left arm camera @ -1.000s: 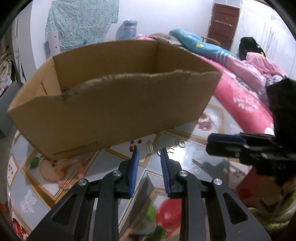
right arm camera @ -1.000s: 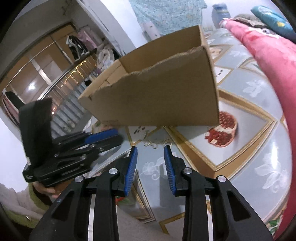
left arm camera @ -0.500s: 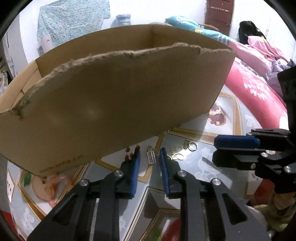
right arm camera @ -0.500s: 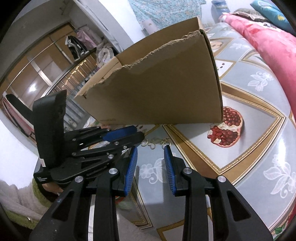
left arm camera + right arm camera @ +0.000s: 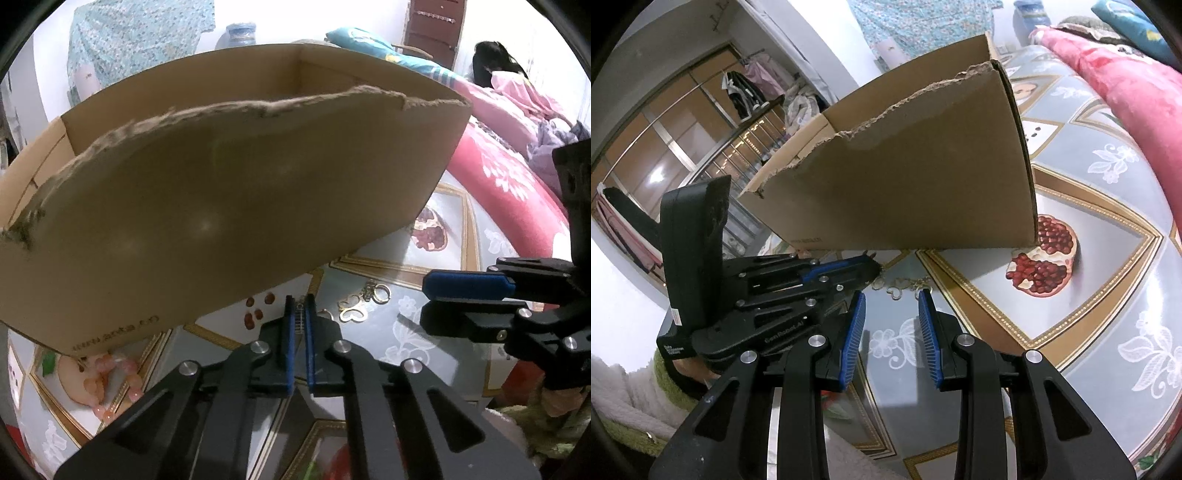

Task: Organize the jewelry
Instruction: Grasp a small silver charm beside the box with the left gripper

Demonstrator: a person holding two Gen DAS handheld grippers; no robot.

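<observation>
My left gripper (image 5: 300, 310) points down at the patterned tabletop (image 5: 417, 343), just in front of the cardboard box (image 5: 240, 203). Its blue pads are shut on a small silver charm (image 5: 300, 320), which shows only as a sliver between them. In the right wrist view the left gripper (image 5: 874, 265) shows side-on with its tips on the table. A gold figure-eight piece (image 5: 351, 309) and a small ring (image 5: 382, 294) lie just right of it, and the gold cluster (image 5: 903, 287) lies ahead of my right gripper (image 5: 892, 297). That right gripper (image 5: 424, 301) hovers open with nothing between its fingers.
A pink bead bracelet (image 5: 110, 387) lies at the left under the box's near corner. The tall torn-edged box (image 5: 905, 184) blocks the far side. Pink bedding (image 5: 498, 177) borders the table on the right. A person's fleecy sleeve (image 5: 624, 402) is at lower left.
My left gripper moved forward and down to the silver charm and its jaws closed on it. The box fills more of its view. The right gripper has not moved.
</observation>
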